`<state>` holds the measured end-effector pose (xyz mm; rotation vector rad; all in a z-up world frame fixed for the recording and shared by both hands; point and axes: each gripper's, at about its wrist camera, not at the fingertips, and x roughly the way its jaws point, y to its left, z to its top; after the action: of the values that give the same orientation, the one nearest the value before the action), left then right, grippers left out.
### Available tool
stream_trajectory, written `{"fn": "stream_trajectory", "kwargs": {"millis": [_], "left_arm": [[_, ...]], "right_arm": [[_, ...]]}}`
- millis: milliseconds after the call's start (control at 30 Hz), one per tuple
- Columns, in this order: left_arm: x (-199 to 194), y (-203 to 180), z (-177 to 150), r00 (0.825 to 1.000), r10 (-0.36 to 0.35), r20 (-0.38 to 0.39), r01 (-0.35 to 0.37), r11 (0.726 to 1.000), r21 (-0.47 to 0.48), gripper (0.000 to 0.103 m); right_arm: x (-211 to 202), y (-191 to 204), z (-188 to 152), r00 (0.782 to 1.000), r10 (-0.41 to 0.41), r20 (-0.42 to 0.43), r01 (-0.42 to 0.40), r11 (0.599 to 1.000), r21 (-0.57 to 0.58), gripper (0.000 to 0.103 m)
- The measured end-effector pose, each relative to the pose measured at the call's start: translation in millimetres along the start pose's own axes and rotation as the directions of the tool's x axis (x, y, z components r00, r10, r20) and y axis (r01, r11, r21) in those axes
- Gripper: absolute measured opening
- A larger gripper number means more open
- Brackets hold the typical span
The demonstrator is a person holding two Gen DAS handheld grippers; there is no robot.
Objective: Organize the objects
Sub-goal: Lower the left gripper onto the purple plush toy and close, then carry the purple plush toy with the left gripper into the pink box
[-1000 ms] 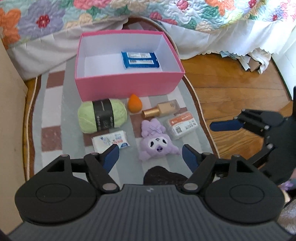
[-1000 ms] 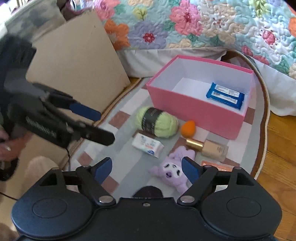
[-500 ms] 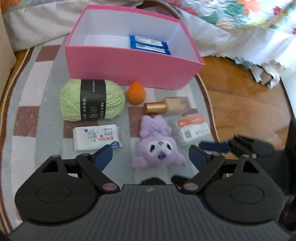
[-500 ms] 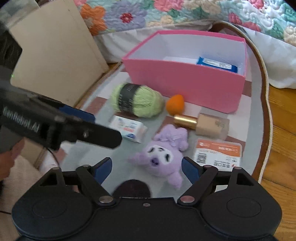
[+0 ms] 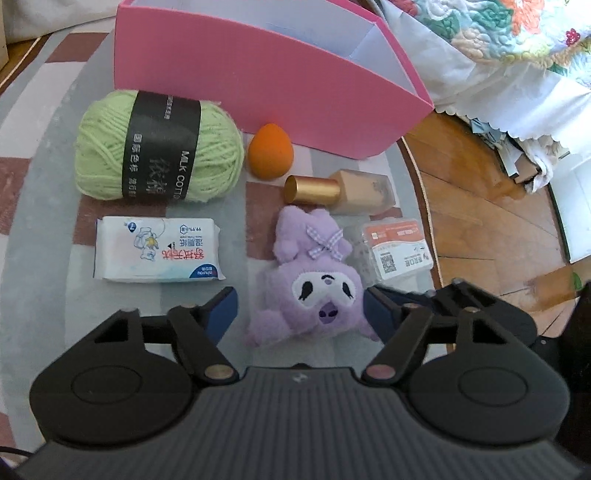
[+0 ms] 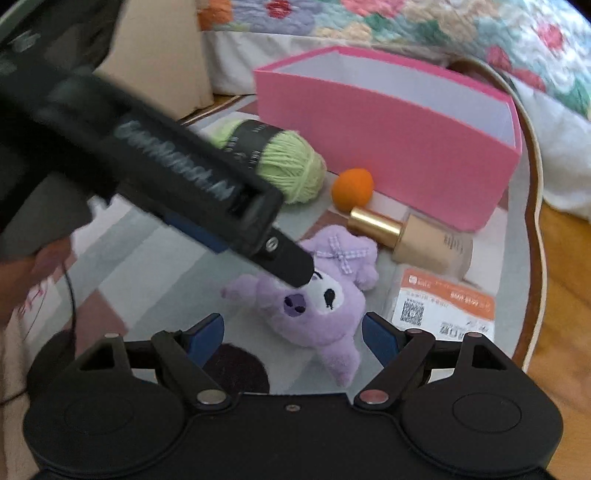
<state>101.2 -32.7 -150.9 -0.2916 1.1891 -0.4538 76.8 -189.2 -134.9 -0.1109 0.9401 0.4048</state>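
A purple plush toy [image 5: 314, 288] lies face up on the rug, between the fingers of my left gripper [image 5: 299, 306]. Those jaws are closing, and the pads stand beside the plush without pressing it. My right gripper [image 6: 293, 328] also straddles the plush toy [image 6: 321, 306], jaws wide and closing slightly, holding nothing. In the right wrist view the left gripper's fingers [image 6: 291, 266] reach over the toy's face. Behind it lie green yarn [image 5: 159, 147], an orange sponge [image 5: 269, 151], a foundation bottle [image 5: 343, 188], a wipes pack [image 5: 155, 251] and an orange-labelled pack [image 5: 399, 251]. The pink box [image 5: 258, 66] stands beyond them.
Everything rests on a checked rug [image 5: 44, 229] whose edge meets wooden floor [image 5: 480, 221] on the right. A quilted bed [image 6: 443, 29] hangs behind the box. A cardboard sheet [image 6: 159, 48] leans at the back left. A hand [image 6: 22, 273] holds the left gripper.
Both grippers have come down towards the rug, so the plush now lies between each pair of fingers. The left jaws widened, then narrowed. The box's inside has dropped out of sight.
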Motion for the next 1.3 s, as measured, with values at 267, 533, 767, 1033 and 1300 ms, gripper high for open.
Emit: {"fn": "stream_trajectory", "kwargs": {"millis": [267,533,767,1033,1300], "left_arm": [[17,26,-2,0.999,-0.049,-0.020,0.046,0.988,-0.146,0.039],[10,15,-8,0.999,-0.034,0.005,0.034,0.997,-0.073,0.028],[-19,4,-20,0.999,-0.047,0.003,0.047,0.998,-0.037,0.028],[-65,-20,-6,0.991,-0.067,0.117,0.061,0.997,0.051,0.031],[-116,-39,42,0.984,-0.041,0.176,0.025,0.995,0.093,0.031]], "right_arm": [[15,-17,-2,1.000,-0.002,-0.018,0.003,0.998,0.069,0.065],[16,-9,-3,1.000,0.012,-0.009,-0.011,0.998,0.057,0.054],[-13,6,2,0.999,0.026,-0.020,-0.027,0.999,-0.041,0.054],[-56,9,27,0.998,0.010,0.066,-0.004,0.996,-0.089,0.054],[-89,3,84,0.990,0.008,0.139,0.015,0.986,-0.166,0.054]]}}
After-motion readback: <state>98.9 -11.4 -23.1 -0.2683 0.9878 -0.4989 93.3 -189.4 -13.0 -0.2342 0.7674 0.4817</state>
